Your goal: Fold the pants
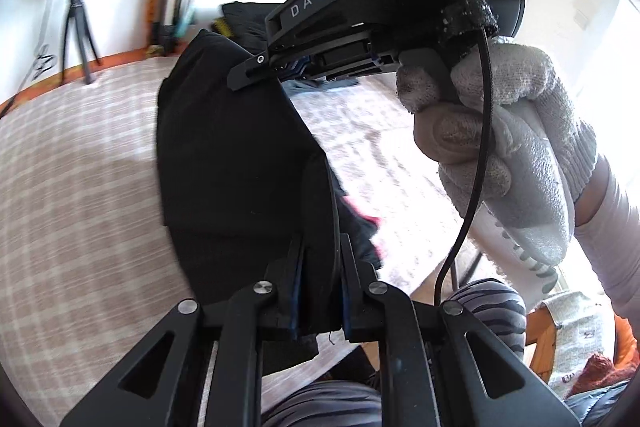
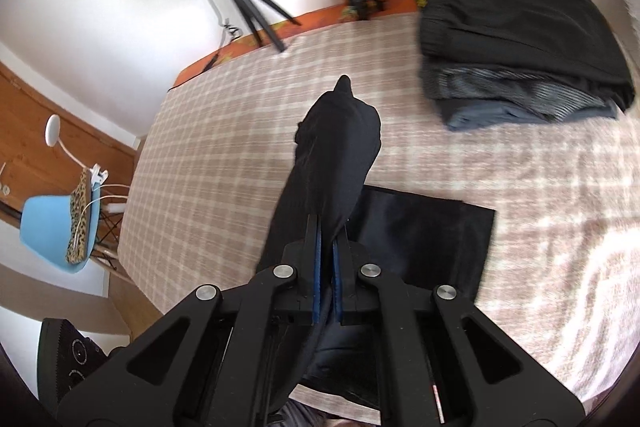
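Black pants [image 1: 240,155] hang lifted above a checked bedspread [image 1: 88,155], pinched between the fingers of both the left gripper [image 1: 320,267] and the right gripper [image 2: 326,247]. The doubled cloth could slip from the thin pinches or land crooked if the grippers drift apart. Beyond the right fingers sits a stack of folded clothes [image 2: 520,39]. Waistband and hems cannot be made out.

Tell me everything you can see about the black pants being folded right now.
The black pants are plain, matte dark fabric, lifted partly off the checked bedspread. The left claw and right claw are each shut on an edge, so the cloth hangs in folds between them. A flat rectangular section rests on the bed. They lie apart from the stack of folded clothes.
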